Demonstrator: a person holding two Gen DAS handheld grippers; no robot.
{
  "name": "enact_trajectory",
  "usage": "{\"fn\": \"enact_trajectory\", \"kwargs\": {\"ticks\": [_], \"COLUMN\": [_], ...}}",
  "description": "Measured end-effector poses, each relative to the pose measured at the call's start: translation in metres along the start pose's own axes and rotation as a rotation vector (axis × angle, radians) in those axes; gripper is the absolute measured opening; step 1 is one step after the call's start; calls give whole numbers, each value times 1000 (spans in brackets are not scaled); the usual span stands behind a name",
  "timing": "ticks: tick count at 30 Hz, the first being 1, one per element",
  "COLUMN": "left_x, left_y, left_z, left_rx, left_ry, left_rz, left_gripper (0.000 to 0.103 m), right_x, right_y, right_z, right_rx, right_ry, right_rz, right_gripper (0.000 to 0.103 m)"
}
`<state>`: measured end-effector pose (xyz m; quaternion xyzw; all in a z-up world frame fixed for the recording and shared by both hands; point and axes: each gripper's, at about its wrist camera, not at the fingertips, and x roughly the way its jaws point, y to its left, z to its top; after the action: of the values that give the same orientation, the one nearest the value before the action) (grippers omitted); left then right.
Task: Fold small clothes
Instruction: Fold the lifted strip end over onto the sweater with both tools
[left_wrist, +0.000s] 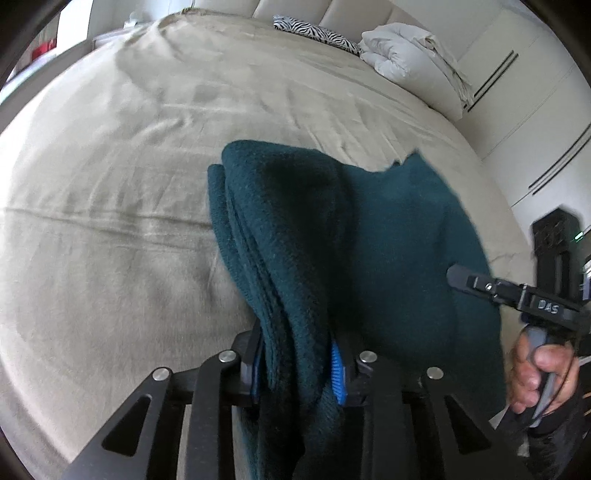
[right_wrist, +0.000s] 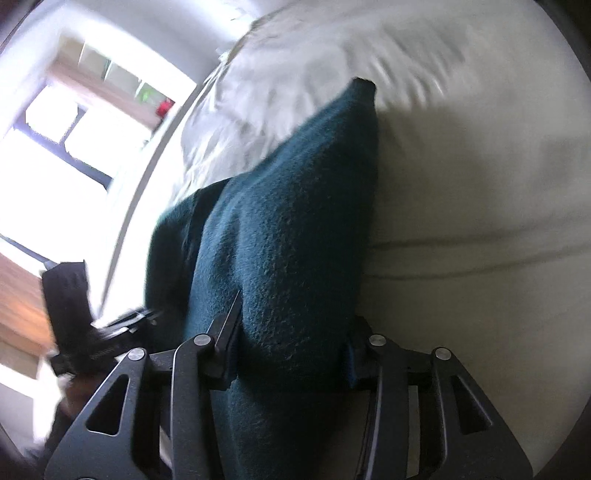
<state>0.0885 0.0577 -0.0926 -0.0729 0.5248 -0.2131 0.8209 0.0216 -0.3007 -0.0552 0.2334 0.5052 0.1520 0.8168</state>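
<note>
Beige bedding (left_wrist: 110, 192) spreads below, with a white duvet (left_wrist: 402, 51) bundled near the headboard. Above it hangs a dark teal cloth (left_wrist: 332, 229), the left gripper (left_wrist: 299, 373) clamped on one bunched edge and the right gripper (right_wrist: 291, 354) clamped on another

I see the dark teal cloth (left_wrist: 388, 229) as fuzzy, matt fleece-like knit. Both tongs, left (left_wrist: 299, 369) and right (right_wrist: 288, 354), look matt black with shiny metal rivets; blue ribbed pads (left_wrist: 337, 365). Bed cover (left_wrist: 110, 184) is smooth beige fabric, lightly creased.
</note>
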Motion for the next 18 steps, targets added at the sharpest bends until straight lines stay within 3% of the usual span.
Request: {"fn": "enact_trajectory", "kwargs": {"ticks": [2,5,8,11,12,15,18], "left_x": [-1,1,11,10,8,3,-9], "left_y": [0,9,16,15,14,16,19], "left_z": [-1,-1,-2,-3,-3,-3,-3], "left_rx": [-19,-68,-76,-57,-51,-68,-74], "left_ry": [-3,-8,-2,-9,-13,-29,-73], "left_rz": [-1,-34,-57,-53,-50,-64,-45], "left_gripper": [30,31,35,36,37,39,48], "right_x": [-5,-6,14,14,14,4,-12], "right_y": [16,10,-18,-43,-44,-39,-33], "right_z": [2,11,13,-1,-2,-10,-20], "right_rx": [-67,-42,69,132,130,132,132], "right_ry": [2,8,53,-13,-28,-46,-63], "right_rz": [-48,-25,38,167,174,146,92], "right_gripper": [39,39,43,45,46,51,54]}}
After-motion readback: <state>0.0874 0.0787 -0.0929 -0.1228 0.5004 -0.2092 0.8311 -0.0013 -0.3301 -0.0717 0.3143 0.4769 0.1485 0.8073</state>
